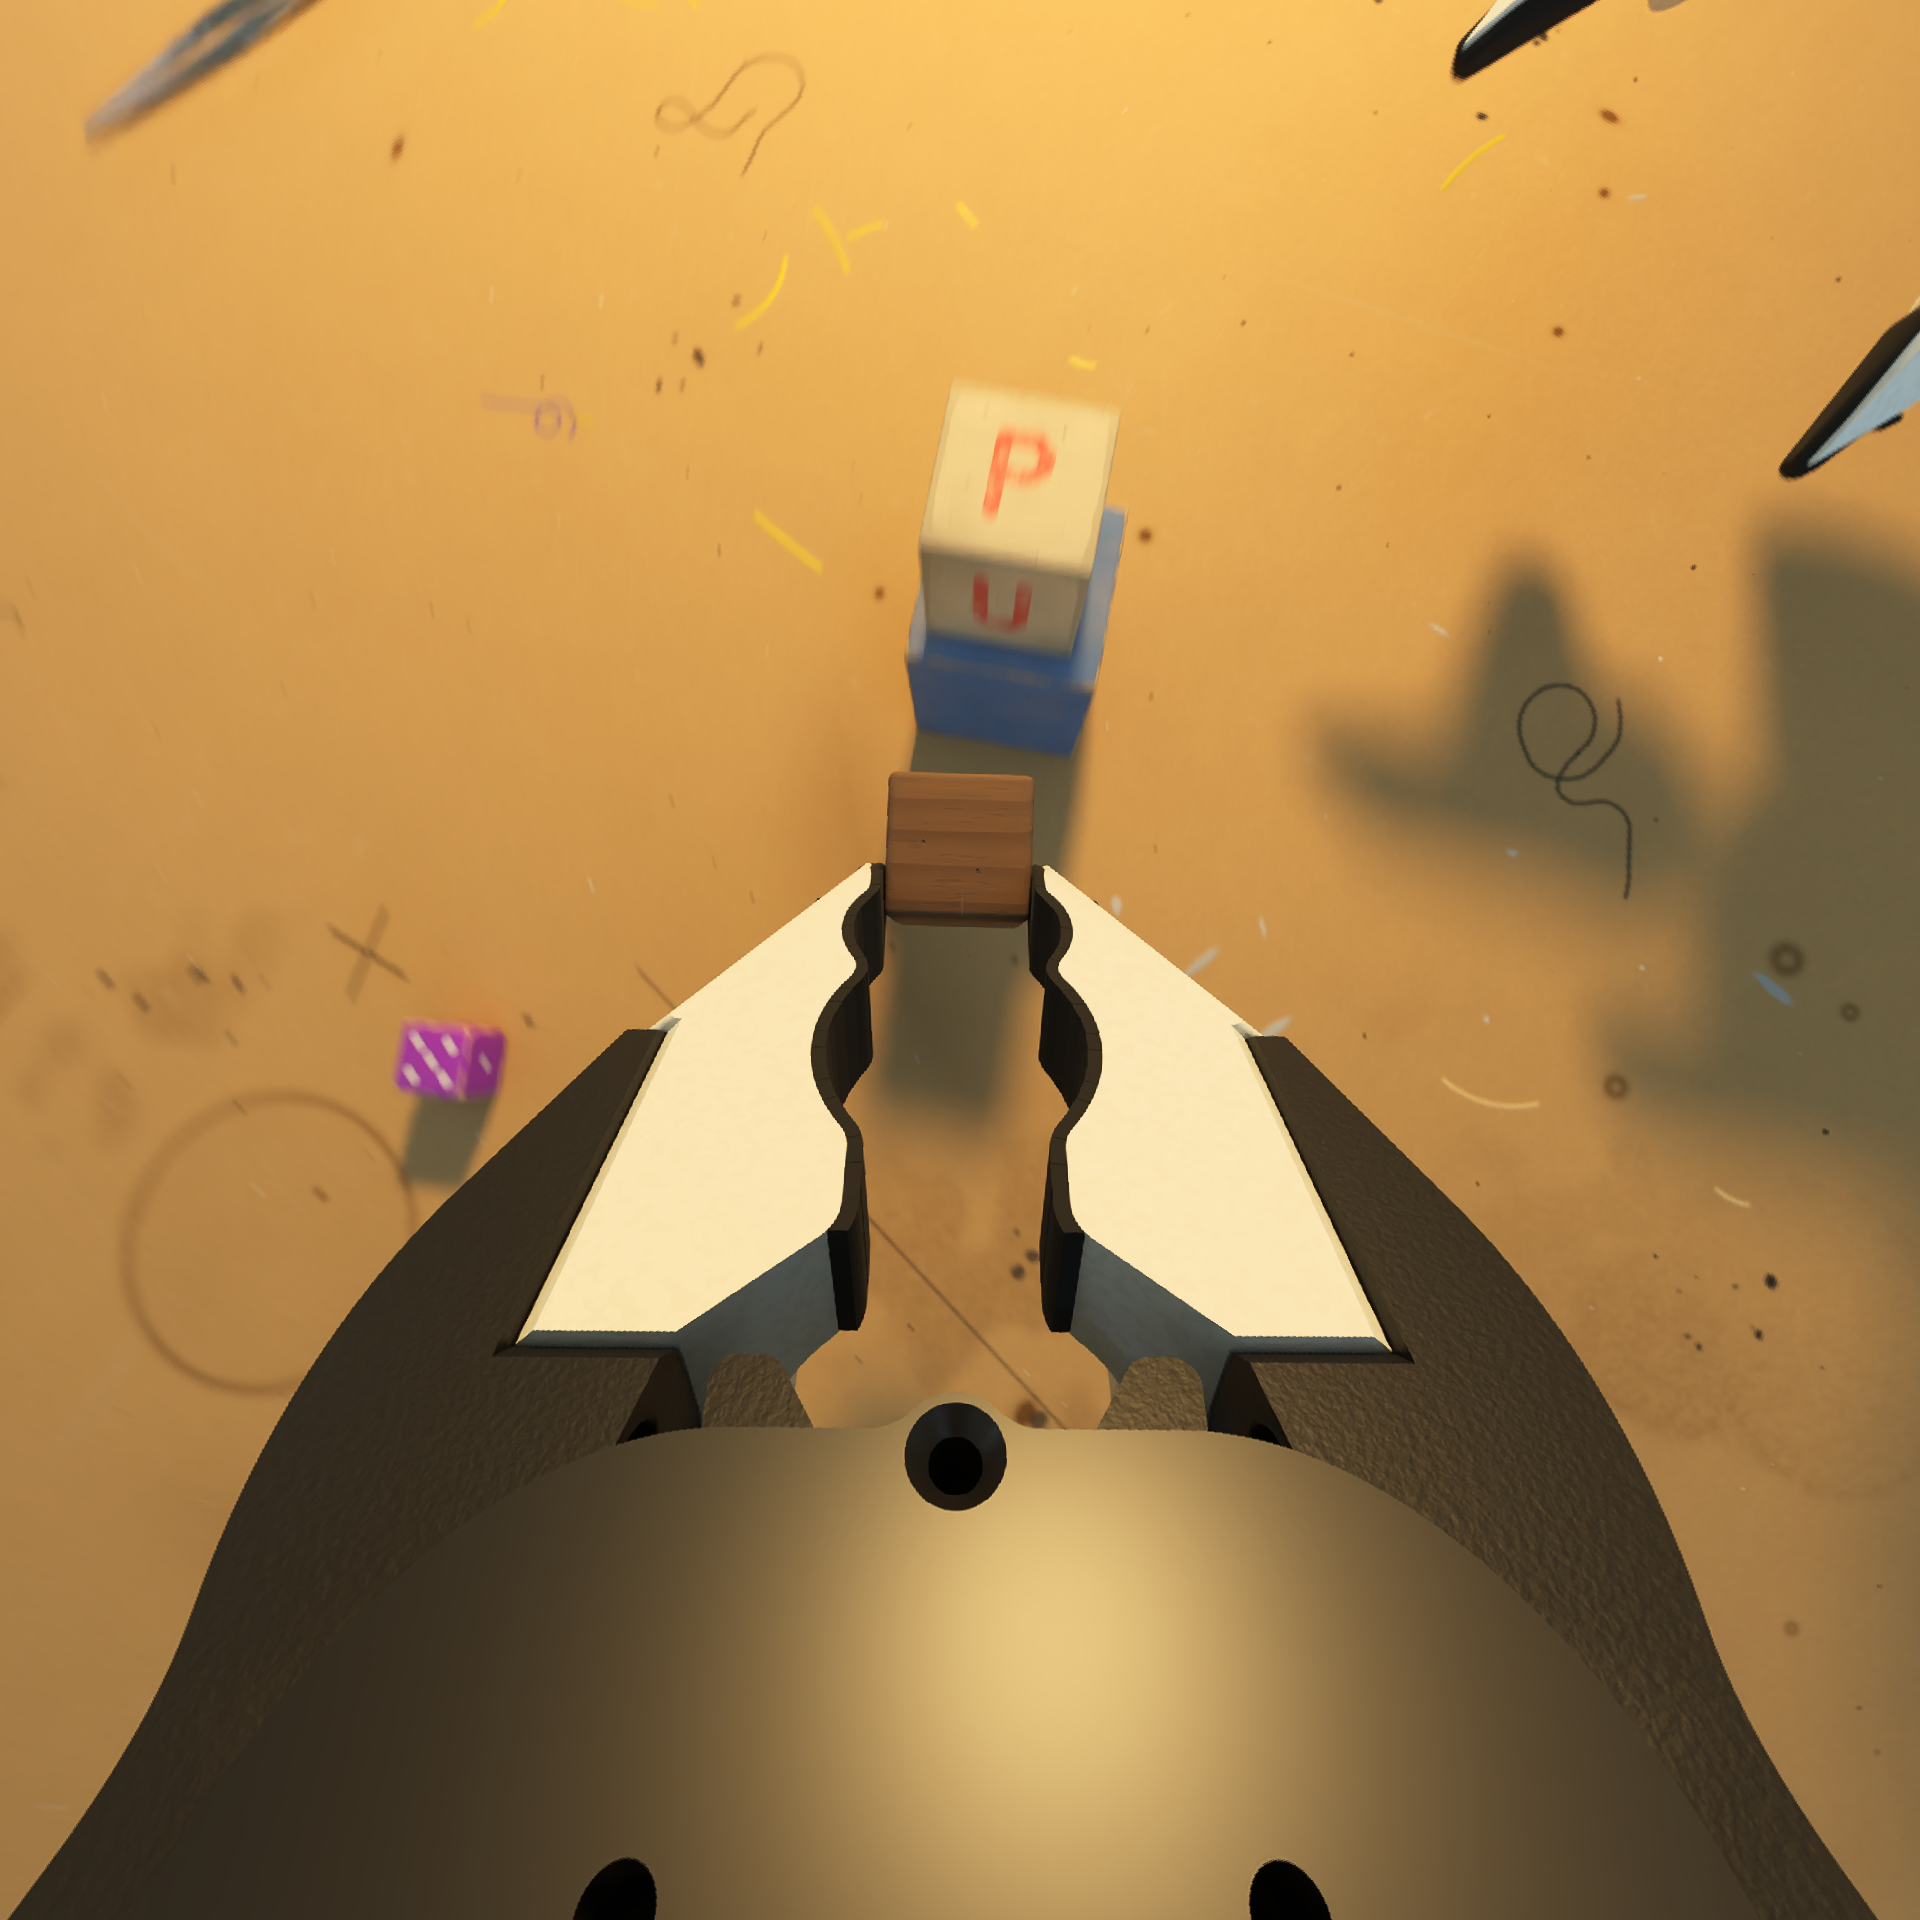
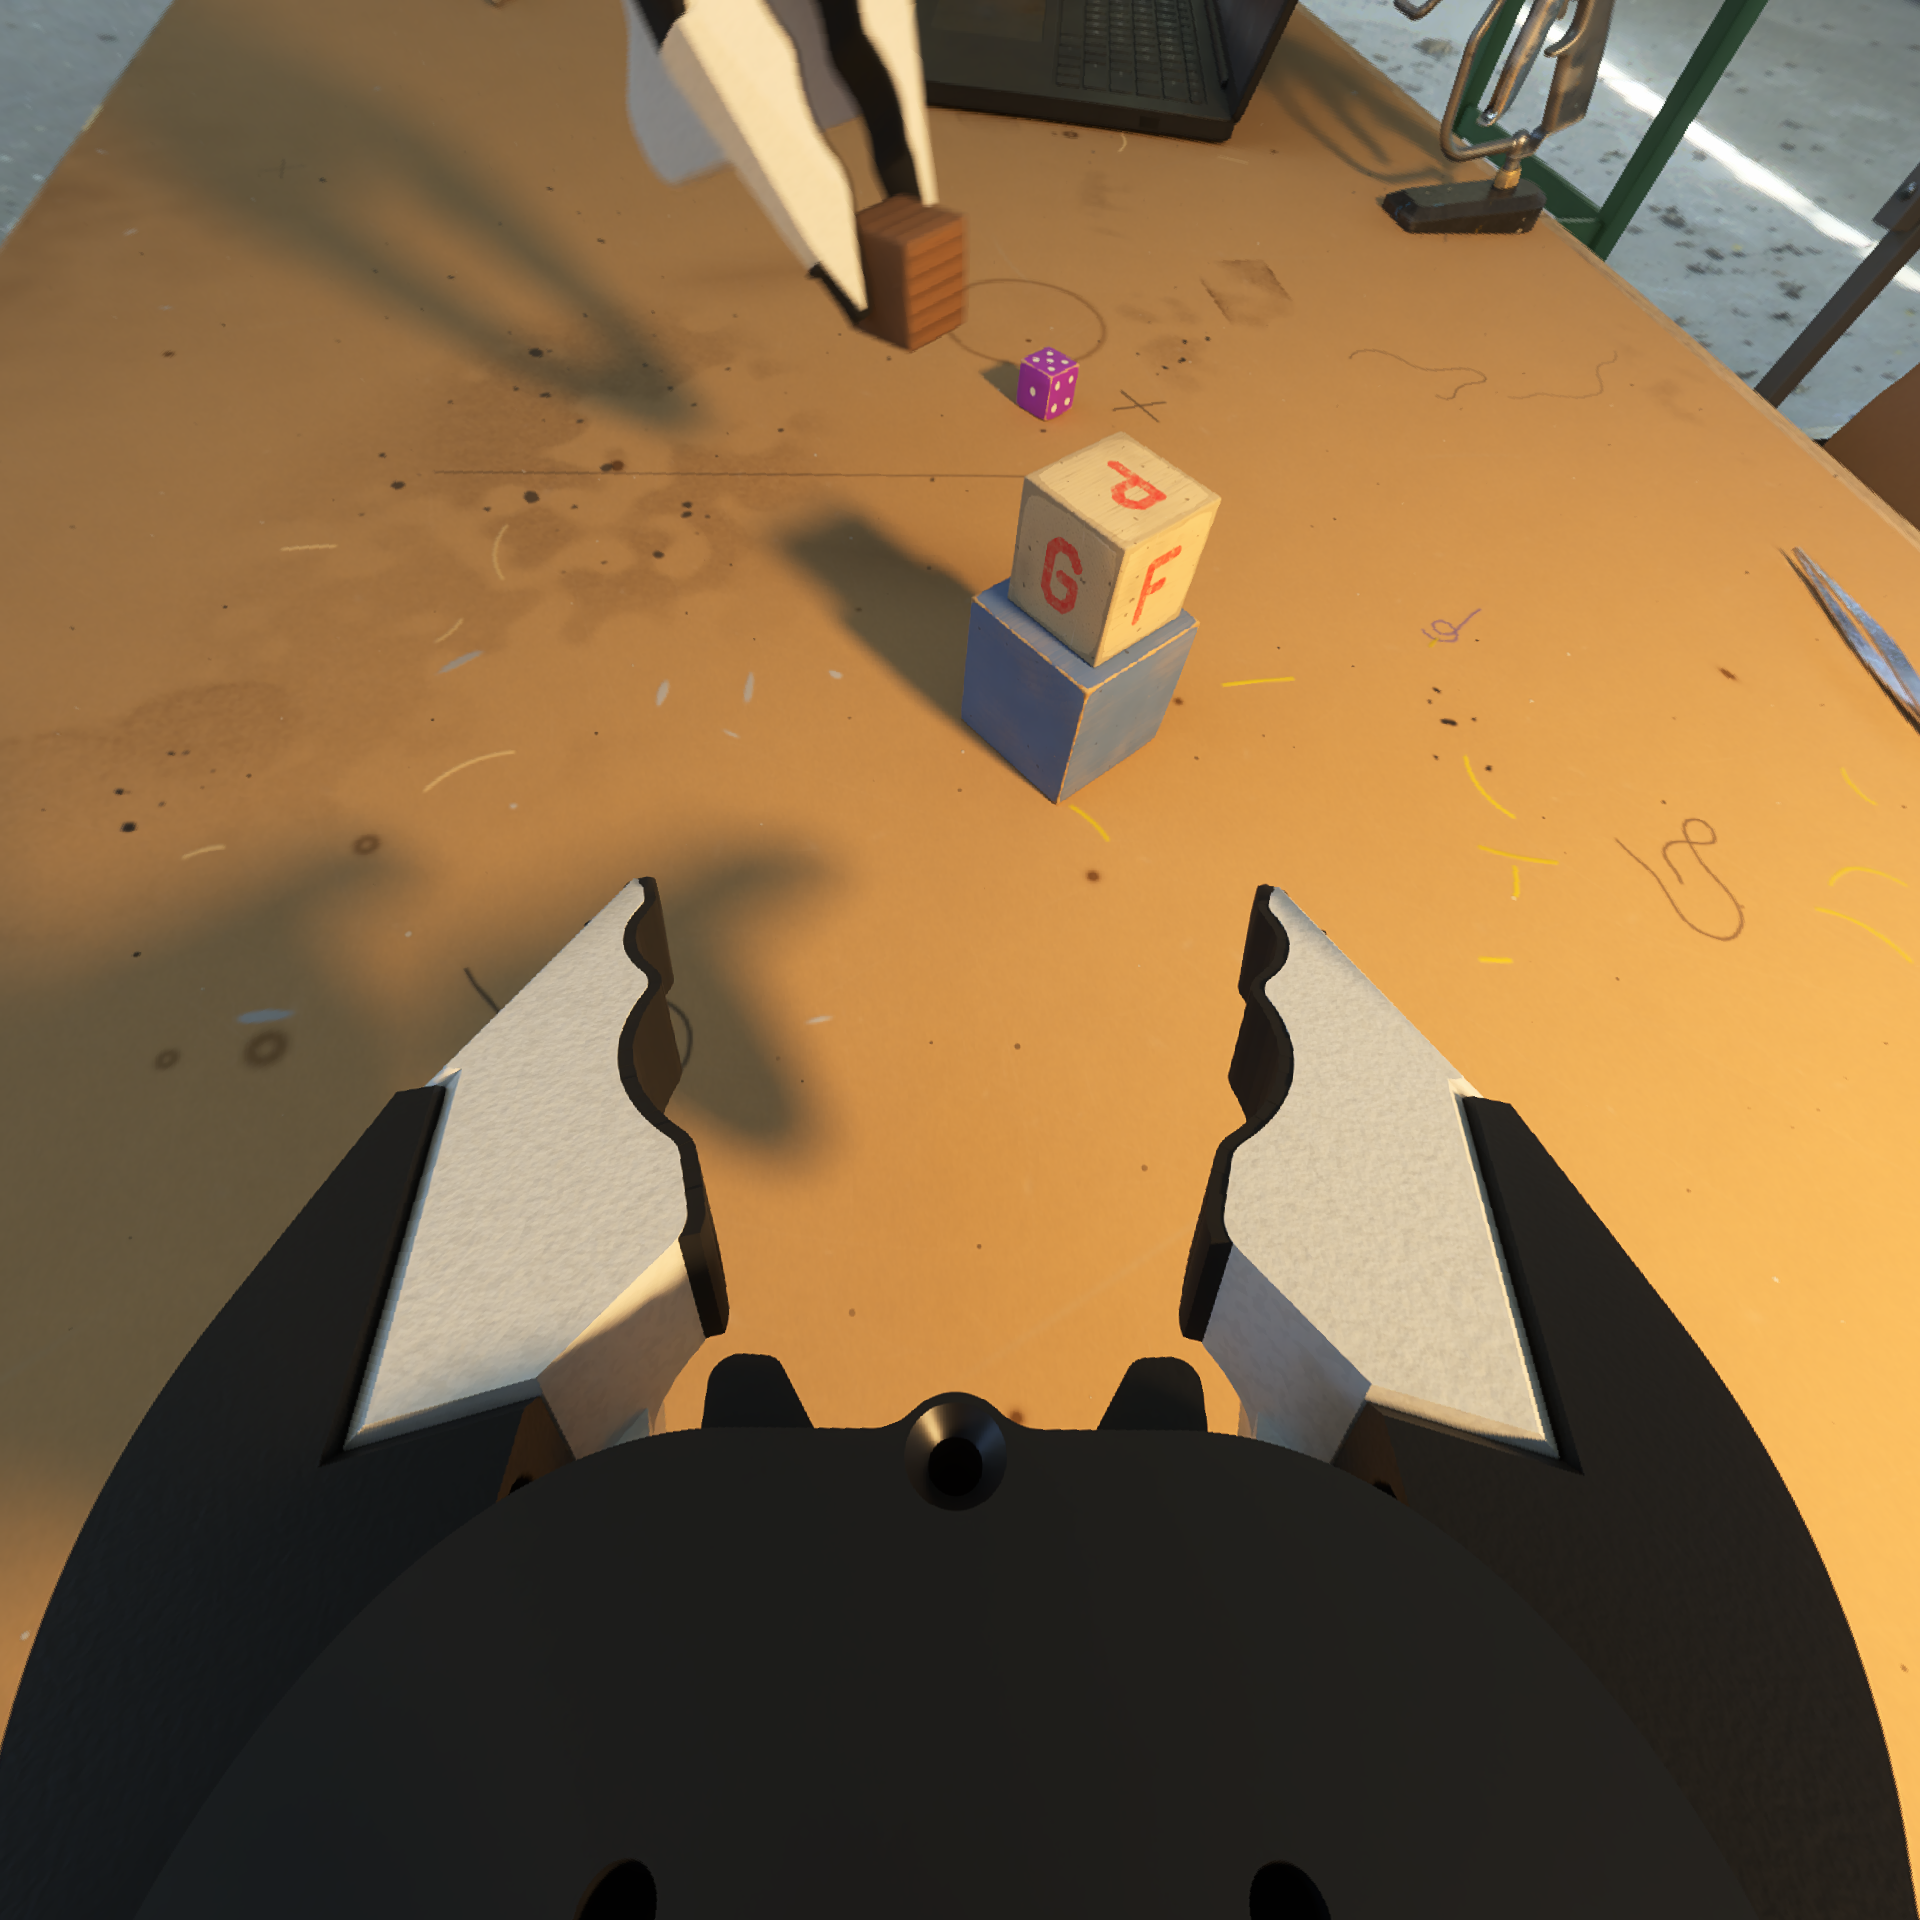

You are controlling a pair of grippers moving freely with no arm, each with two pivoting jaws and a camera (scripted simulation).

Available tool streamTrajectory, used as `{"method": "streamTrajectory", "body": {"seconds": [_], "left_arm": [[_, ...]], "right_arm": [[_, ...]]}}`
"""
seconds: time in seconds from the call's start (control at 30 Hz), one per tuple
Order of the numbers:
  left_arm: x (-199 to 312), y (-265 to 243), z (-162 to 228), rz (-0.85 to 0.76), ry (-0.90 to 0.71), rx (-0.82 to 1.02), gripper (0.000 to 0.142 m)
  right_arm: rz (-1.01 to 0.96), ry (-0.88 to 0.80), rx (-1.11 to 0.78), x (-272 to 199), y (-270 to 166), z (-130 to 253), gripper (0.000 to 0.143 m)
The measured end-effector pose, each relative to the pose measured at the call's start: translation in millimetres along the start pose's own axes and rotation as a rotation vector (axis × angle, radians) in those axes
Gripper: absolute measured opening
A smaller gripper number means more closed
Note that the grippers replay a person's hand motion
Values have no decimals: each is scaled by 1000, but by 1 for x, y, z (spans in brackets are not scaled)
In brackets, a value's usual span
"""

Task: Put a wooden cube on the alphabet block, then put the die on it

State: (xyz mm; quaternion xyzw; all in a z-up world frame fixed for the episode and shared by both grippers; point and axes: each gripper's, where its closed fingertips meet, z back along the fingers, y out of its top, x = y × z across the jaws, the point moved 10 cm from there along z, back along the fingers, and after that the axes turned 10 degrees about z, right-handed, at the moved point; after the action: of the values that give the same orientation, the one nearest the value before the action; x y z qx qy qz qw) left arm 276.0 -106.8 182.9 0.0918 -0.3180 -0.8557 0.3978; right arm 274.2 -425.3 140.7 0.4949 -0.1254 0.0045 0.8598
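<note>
Left wrist view looks down on the left gripper (image 1: 958, 883), its fingertips clamped on a small brown wooden cube (image 1: 959, 847) with fine horizontal grain and softly rounded edges, held in the air above the scuffed orange table (image 1: 312, 623). Just beyond it stands the alphabet block (image 1: 1018, 520), pale wood with red letters, sitting on a larger blue block (image 1: 997, 691) (its paint worn at the edges). The purple die (image 2: 1047, 382), white-pipped, rests on the table well beyond the stack. The right gripper (image 2: 954, 894) hangs nearer, its fingers wide apart and holding nothing.
</note>
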Motion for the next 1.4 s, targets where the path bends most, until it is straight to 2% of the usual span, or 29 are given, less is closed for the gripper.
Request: {"method": "streamTrajectory", "body": {"seconds": [0.1,0.27,0.67,1.13,1.3,1.4], "left_arm": [[8,39,-12,-100,7,-60,27],[14,70,-36,-117,-52,-111,27],[15,76,-58,-104,-90,-144,27],[15,73,-60,-126,-108,-144,27],[8,68,-49,-111,-85,-108,62],[-14,60,-21,-103,-4,-48,74]], "right_arm": [[8,-10,-8,0,0,3,110],[-7,-22,5,3,-3,10,109],[-28,-8,12,7,-9,10,108],[-28,-7,23,6,-8,9,109],[-31,-14,27,7,-8,10,110],[-31,-19,31,7,-8,12,110]]}}
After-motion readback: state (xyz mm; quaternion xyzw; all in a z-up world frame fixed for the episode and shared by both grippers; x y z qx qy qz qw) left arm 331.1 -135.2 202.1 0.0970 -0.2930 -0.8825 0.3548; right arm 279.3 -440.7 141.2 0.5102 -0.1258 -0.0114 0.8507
